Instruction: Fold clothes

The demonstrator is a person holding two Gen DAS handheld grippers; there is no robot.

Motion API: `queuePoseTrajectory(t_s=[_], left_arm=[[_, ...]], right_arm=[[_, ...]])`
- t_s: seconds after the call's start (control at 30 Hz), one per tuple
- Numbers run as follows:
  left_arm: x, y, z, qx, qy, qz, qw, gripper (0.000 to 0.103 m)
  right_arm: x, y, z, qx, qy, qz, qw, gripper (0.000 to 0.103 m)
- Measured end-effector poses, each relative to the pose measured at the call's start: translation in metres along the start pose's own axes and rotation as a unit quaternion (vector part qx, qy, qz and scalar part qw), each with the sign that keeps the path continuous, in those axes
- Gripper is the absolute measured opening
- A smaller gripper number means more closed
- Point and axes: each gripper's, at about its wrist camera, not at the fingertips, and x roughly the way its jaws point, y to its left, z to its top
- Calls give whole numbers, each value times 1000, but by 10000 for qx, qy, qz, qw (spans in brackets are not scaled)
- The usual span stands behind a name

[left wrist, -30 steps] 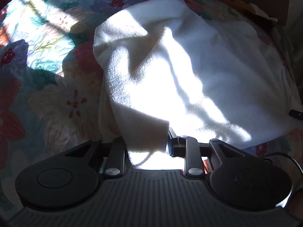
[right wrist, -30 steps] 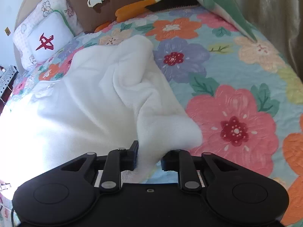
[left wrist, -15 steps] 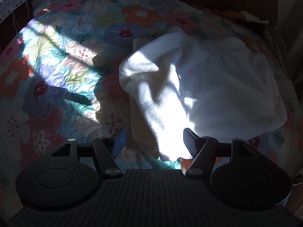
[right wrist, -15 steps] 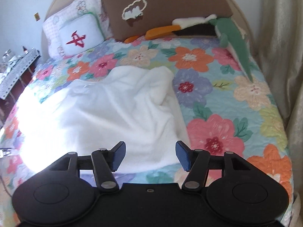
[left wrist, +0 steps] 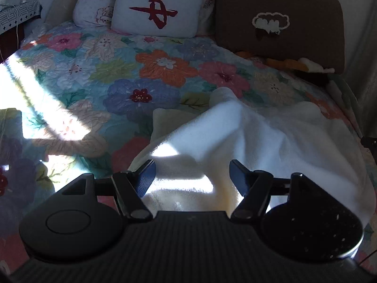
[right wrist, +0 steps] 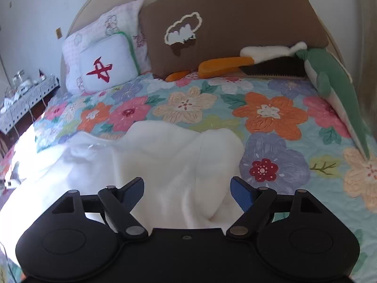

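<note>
White fleece garment (right wrist: 179,165) lies rumpled on the floral bedspread (right wrist: 271,113) — released. Left gripper (left wrist: 192,174) and right gripper (right wrist: 187,189): jaws opening, spread wide above the fabric — gripping nothing.

The towel (right wrist: 169,165) lies on the quilt (right wrist: 271,118), pillows (right wrist: 108,66) behind it.
</note>
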Motion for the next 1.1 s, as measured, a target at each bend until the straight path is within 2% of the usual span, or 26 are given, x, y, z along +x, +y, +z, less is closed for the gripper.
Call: queuePoseTrajectory(t_s=[0.17, 0.27, 0.33, 0.37, 0.4, 0.43, 0.5, 0.6, 0.67, 0.7, 0.8, 0.87, 0.93, 1.0, 1.1], left_arm=[[26, 20, 4, -336, 112, -156, 9993, 72], [40, 30, 9, -646, 244, -298, 9972, 72], [48, 30, 12, -602, 306, -257, 9974, 70], [50, 27, 13, -471, 269, -159, 9984, 55], [52, 24, 14, -341, 230, -60, 9991, 34], [51, 20, 14, -230, 91, 14, 9997, 5], [37, 9, 17, 101, -549, 282, 9980, 4], [21, -5, 28, 274, -943, 276, 9948, 4], [20, -10, 33, 219, -976, 267, 9946, 4], [19, -12, 36, 192, -991, 264, 9945, 4], [37, -20, 35, 447, -697, 555, 9950, 4], [61, -23, 30, 644, -180, 805, 9945, 5], [87, -26, 22, 857, 323, 1030, 9904, 5], [94, -34, 17, 1119, 340, 1209, 9858, 5], [86, -50, 20, 1501, 193, 1412, 9784, 5]], right_arm=[[46, -21, 11, 336, 206, -116, 9992, 84], [73, -37, 8, 824, 488, 59, 9954, 84], [84, -41, 4, 946, 407, 246, 9944, 80], [87, -41, 3, 916, 319, 357, 9946, 58], [87, -35, 2, 674, 277, 413, 9965, 28], [86, -29, 3, 374, 249, 454, 9980, 27], [67, -17, 7, -122, -82, 369, 9992, 24], [34, -22, 19, -20, -460, 378, 9982, 22], [18, -28, 25, 72, -583, 385, 9975, 21], [13, -27, 26, -29, -631, 247, 9977, 21], [16, -33, 24, 164, -542, -47, 9984, 21], [34, -40, 20, 255, -241, -288, 9990, 21], [56, -48, 11, 376, 113, -446, 9982, 23], [67, -54, 3, 508, 189, -456, 9975, 23], [63, -51, 1, 377, 133, -513, 9979, 24]])
